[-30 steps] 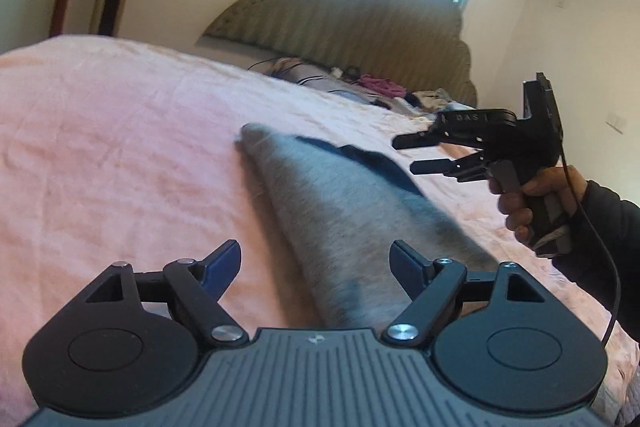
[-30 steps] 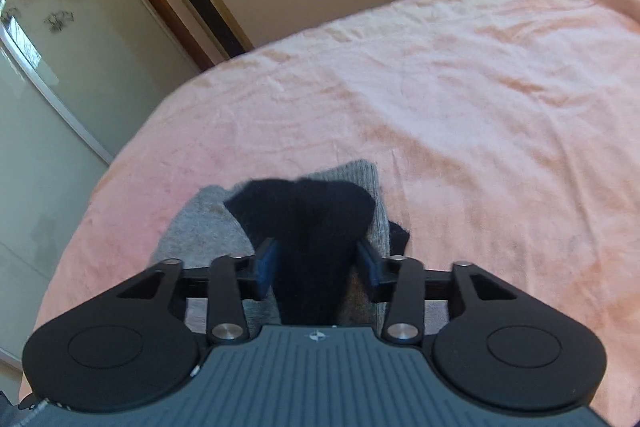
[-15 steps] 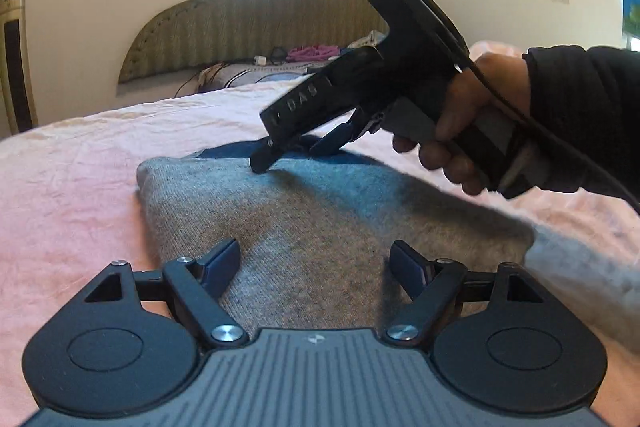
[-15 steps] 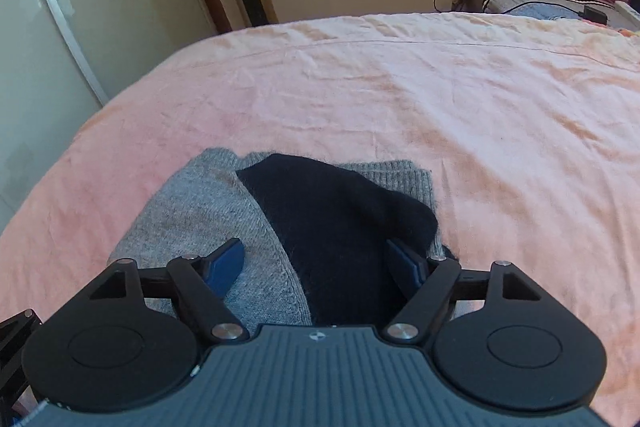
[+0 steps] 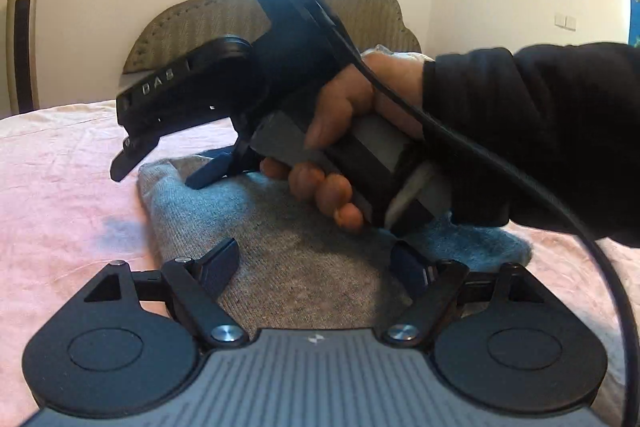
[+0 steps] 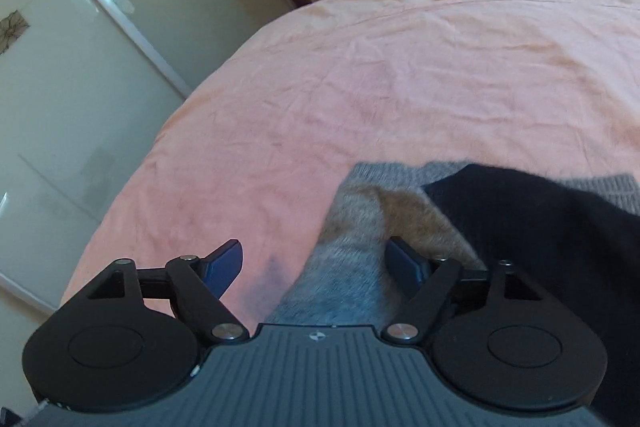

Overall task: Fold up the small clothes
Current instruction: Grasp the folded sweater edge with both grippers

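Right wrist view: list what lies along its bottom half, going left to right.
Glass sliding door → pink bedspread → left finger of the right tool → grey knit garment → the tool's right finger → black part of the garment.

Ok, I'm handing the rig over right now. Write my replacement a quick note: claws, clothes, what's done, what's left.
Left claw: open, empty, low over the near end of the grey knit garment.
Right claw: open, empty, straddling the garment's far left edge; its right finger rests on the knit.
The garment lies folded lengthwise on the pink bedspread, its dark panel showing on top.
Done: the lengthwise fold appears done.
Left: probably grip the ends, fold across, smooth flat.
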